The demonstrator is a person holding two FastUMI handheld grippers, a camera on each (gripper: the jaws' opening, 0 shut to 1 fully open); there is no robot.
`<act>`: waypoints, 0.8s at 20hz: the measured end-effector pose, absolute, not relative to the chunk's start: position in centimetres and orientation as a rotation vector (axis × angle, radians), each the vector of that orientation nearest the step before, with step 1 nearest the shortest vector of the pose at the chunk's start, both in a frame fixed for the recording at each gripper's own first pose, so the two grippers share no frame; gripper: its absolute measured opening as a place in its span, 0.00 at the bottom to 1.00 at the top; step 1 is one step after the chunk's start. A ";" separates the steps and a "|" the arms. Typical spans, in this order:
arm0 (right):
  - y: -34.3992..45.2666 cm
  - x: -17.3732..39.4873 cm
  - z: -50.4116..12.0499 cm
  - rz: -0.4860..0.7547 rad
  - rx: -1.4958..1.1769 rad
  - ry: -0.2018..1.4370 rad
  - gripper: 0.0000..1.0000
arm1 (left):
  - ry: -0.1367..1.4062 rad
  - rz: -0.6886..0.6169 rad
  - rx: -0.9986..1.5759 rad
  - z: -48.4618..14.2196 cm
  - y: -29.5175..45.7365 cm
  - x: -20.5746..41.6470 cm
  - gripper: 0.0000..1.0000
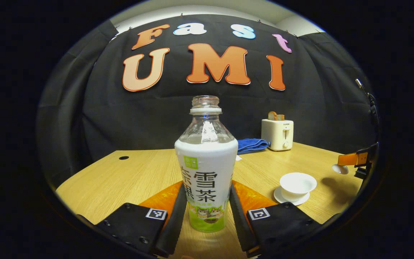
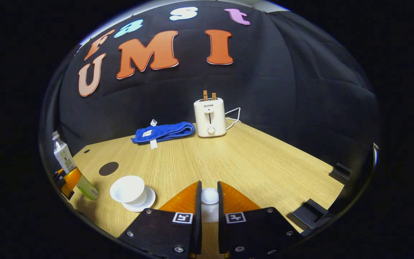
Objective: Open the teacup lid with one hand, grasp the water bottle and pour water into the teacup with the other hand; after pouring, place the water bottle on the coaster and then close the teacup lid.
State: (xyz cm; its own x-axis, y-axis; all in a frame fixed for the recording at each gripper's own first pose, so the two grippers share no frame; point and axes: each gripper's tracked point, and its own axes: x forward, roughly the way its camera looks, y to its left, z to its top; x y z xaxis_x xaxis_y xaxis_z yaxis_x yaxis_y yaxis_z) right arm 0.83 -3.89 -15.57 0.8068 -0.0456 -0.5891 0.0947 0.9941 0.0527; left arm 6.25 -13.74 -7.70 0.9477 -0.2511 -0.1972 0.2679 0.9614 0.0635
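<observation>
In the left gripper view, the left gripper (image 1: pixel 207 212) holds the water bottle (image 1: pixel 206 169) between its two fingers, which press on the label from both sides. The bottle stands upright, has no cap, and its bottom is close to the desk (image 1: pixel 120 176); I cannot tell if it touches the wood. At about 3 o'clock from the bottle, the open teacup (image 1: pixel 297 185) sits on its saucer (image 1: pixel 279 196). Farther toward 3 o'clock, the right gripper (image 1: pixel 341 167) hangs above the desk with the white lid (image 1: pixel 340 169) at its tip. At about 1 o'clock, near the wall, there are a blue towel (image 1: pixel 252 145) and a white toaster (image 1: pixel 277 134).

In the right gripper view, the right gripper (image 2: pixel 209 201) is nearly closed, and the lid (image 2: pixel 209 196) is squeezed between the fingers above the desk (image 2: pixel 264 162). The teacup (image 2: pixel 128 189) on its saucer (image 2: pixel 148 201) is at about 9 o'clock, and beside it a dark round coaster (image 2: pixel 108 168) lies flat. The bottle (image 2: pixel 68 165), held by the left gripper (image 2: pixel 71 178), appears at the far 9 o'clock edge and looks tilted there. The towel (image 2: pixel 164 132) and toaster (image 2: pixel 210 117) are at 12 o'clock.
</observation>
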 end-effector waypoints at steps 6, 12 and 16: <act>-4.0 0.4 -15.2 -0.076 0.090 0.624 0.19 | 0.165 -0.287 0.278 -5.9 -14.2 6.0 0.67; -4.8 -0.1 -15.1 -0.090 0.101 0.626 0.19 | 0.168 -0.305 0.484 -5.0 -14.6 7.4 0.67; -5.2 -0.4 -15.0 -0.102 0.102 0.629 0.19 | 0.176 -0.350 0.643 -5.7 -15.8 7.8 0.66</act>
State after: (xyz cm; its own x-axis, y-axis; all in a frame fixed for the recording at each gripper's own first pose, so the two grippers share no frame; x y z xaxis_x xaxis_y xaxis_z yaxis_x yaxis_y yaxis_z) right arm -0.40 -5.15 -15.03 0.8037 -0.0642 -0.5916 0.1259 0.9900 0.0637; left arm 7.75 -15.77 -5.69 0.9268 -0.2638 -0.2673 0.3719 0.7443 0.5547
